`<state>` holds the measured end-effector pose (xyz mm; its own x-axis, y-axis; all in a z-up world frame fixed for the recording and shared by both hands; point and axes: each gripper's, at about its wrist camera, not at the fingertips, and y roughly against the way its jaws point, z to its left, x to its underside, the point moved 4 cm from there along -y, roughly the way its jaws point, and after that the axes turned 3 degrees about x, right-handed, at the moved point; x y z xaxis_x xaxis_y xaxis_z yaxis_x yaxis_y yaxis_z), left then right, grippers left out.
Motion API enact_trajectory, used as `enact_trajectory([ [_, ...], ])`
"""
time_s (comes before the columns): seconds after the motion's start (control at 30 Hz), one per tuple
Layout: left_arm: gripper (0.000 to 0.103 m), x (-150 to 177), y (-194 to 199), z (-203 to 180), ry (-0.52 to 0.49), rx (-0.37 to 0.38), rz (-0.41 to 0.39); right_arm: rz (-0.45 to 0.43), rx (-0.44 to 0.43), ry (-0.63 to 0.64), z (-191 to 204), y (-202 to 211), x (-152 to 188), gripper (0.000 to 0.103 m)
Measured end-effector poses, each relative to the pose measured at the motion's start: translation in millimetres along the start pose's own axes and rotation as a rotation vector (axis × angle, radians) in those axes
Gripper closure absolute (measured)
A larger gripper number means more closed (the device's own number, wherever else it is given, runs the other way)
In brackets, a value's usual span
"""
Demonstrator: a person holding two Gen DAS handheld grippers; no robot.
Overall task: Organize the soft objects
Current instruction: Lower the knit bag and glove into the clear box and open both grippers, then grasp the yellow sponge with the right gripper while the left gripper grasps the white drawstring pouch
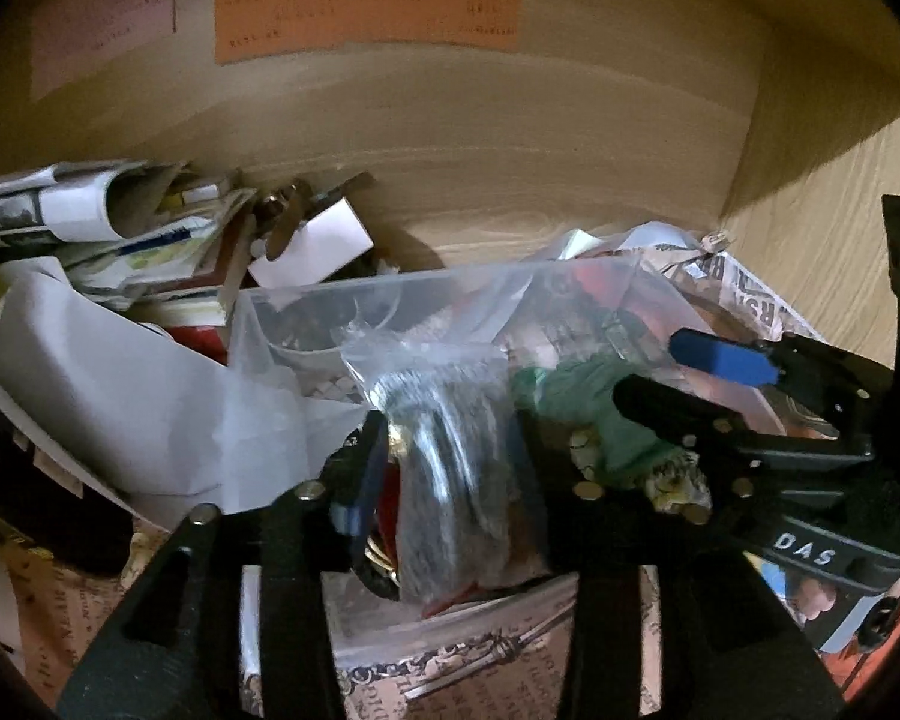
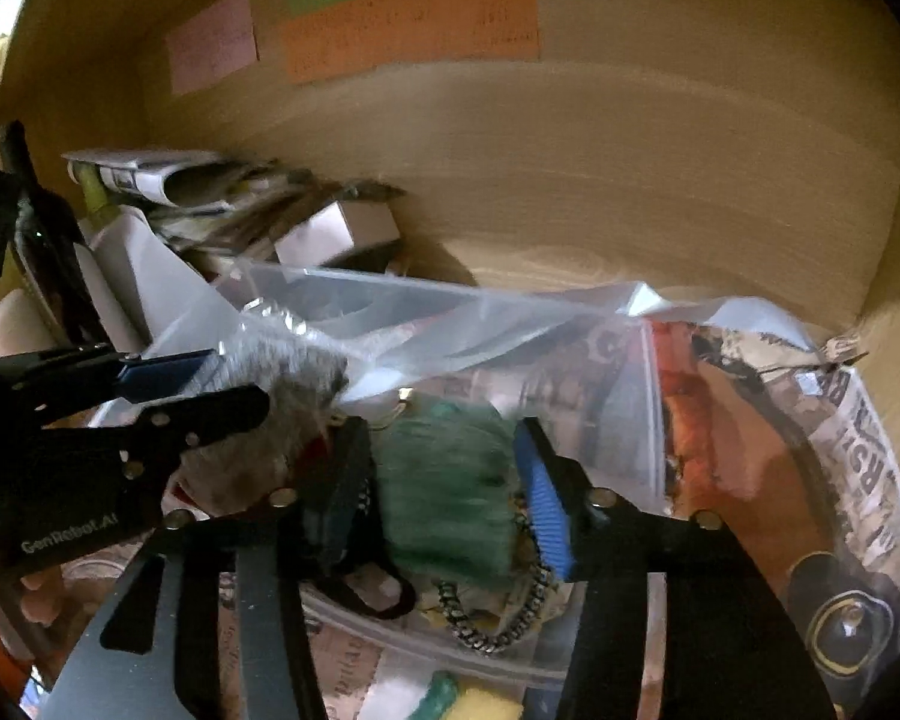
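Both grippers reach into a wooden cupboard over a large clear plastic bag point(image 1: 426, 294) that also shows in the right wrist view point(image 2: 450, 312). My left gripper point(image 1: 450, 474) is shut on a small clear bag of grey fuzzy stuff point(image 1: 456, 480); this bag shows at the left of the right wrist view point(image 2: 282, 372). My right gripper point(image 2: 444, 480) is shut on a green fuzzy object point(image 2: 444, 492); in the left wrist view this gripper point(image 1: 660, 372) comes in from the right, holding the green object point(image 1: 576, 396). A metal chain point(image 2: 498, 630) hangs under it.
A pile of rolled papers and booklets point(image 1: 90, 222) and a small white box point(image 1: 312, 246) lie at the back left. White sheets point(image 1: 120, 372) lie in front of them. Printed paper point(image 2: 870, 468) lines the shelf. Coloured notes point(image 1: 366, 12) are stuck to the wooden back wall.
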<state>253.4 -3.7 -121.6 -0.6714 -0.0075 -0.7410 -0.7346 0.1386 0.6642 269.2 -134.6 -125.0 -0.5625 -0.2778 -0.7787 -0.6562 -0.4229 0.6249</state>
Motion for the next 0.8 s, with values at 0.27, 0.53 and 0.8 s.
enact_trajectory([
  [0.27,0.036,-2.6,46.8,-1.9,-0.011,-0.01,-0.113,-0.083,0.001,0.016,4.8,37.5,-9.4,0.046],
  [0.53,0.005,7.0,85.2,-1.0,-0.023,-0.029,-0.203,-0.155,0.03,0.034,11.3,72.3,3.0,0.027],
  [0.8,0.002,36.7,84.0,2.9,-0.018,-0.022,-0.147,-0.085,0.072,-0.041,-7.7,72.3,41.3,0.026],
])
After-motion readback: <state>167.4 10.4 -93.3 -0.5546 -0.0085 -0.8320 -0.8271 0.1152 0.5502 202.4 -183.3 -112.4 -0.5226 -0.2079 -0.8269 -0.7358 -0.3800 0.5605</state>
